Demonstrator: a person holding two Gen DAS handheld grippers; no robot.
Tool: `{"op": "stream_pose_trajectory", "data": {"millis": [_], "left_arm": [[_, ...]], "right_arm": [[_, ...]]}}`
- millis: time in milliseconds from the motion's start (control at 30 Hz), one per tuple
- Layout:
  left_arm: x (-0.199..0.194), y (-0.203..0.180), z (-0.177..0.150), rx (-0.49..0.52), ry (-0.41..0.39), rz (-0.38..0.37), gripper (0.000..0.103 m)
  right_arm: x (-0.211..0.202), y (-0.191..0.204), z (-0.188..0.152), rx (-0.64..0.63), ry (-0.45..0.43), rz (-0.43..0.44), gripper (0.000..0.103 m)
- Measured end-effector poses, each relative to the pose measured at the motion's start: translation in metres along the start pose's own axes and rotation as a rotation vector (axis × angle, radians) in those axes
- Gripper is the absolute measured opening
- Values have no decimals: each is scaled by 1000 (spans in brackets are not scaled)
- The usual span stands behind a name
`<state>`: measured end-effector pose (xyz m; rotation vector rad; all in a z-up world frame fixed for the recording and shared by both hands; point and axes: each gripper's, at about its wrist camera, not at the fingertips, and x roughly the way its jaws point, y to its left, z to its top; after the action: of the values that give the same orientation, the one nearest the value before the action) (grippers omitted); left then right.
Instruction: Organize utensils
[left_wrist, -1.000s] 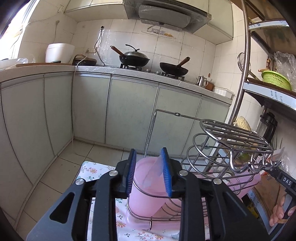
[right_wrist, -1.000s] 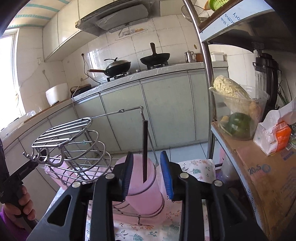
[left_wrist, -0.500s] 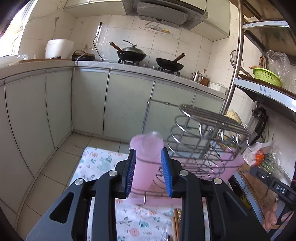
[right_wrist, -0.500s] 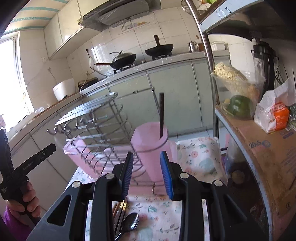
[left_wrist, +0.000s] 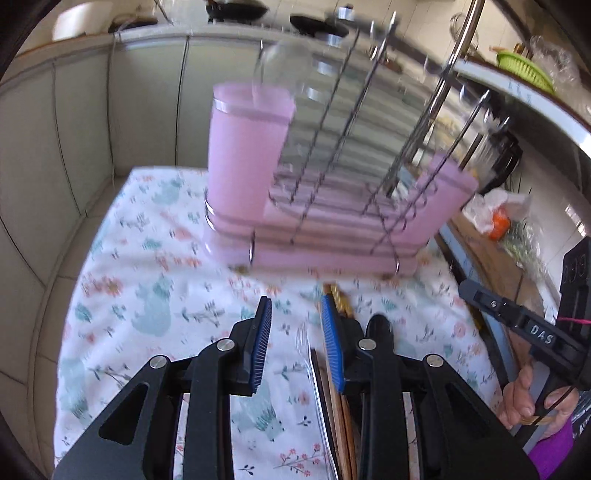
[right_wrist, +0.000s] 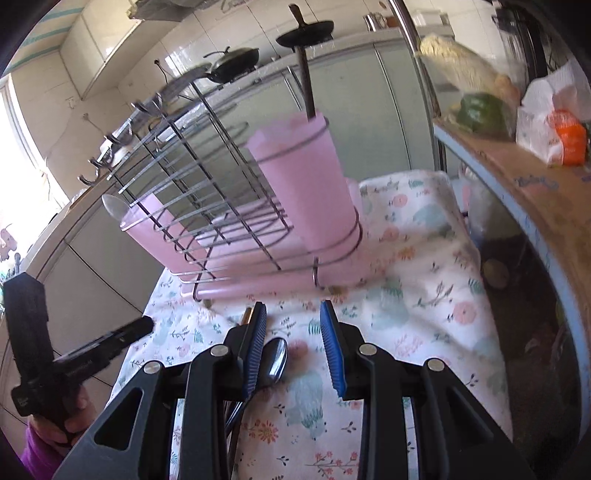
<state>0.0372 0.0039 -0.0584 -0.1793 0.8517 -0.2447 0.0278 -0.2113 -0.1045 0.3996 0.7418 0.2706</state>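
Observation:
A wire dish rack (left_wrist: 351, 147) stands on a floral tablecloth (left_wrist: 147, 295), with a pink cup at each end. One pink cup (right_wrist: 306, 184) holds a dark utensil handle (right_wrist: 304, 85). The other pink cup (right_wrist: 147, 229) holds a clear spoon (right_wrist: 112, 208). Loose utensils lie in front of the rack: a clear plastic utensil (left_wrist: 306, 347), chopsticks (left_wrist: 340, 306) and a metal spoon (right_wrist: 275, 360). My left gripper (left_wrist: 295, 301) hangs open over the cloth, the clear utensil just below its gap. My right gripper (right_wrist: 292, 305) is open, the spoon beside its left finger.
Grey kitchen cabinets (left_wrist: 140, 110) run behind the table, with woks on the counter. A shelf unit (right_wrist: 535, 177) with a bag, a bowl of food and a cardboard box stands close on the right. A hand (left_wrist: 532, 398) holds the other gripper.
Both grippers have tipped downward and sunk toward the table. The rack has risen in both views, and the loose utensils on the cloth have come into sight. Neither gripper's opening has changed.

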Motion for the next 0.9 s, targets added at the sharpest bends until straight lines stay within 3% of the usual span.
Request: {"op": "stream_pose_trajectory", "data": {"millis": [167, 367, 467, 567, 900], "left_arm": [[37, -2, -2, -27, 152, -44, 28], [72, 0, 0, -41, 263, -5, 26], [83, 3, -1, -60, 296, -7, 10], [84, 4, -1, -62, 290, -7, 3], [44, 16, 11, -73, 161, -63, 3]], "right_arm": [[13, -10, -6, 47, 79, 45, 30], [31, -23, -11, 122, 162, 105, 30], [37, -26, -14, 143, 186, 123, 30], [42, -27, -15, 154, 201, 132, 30], [68, -25, -20, 215, 286, 180, 30]]}}
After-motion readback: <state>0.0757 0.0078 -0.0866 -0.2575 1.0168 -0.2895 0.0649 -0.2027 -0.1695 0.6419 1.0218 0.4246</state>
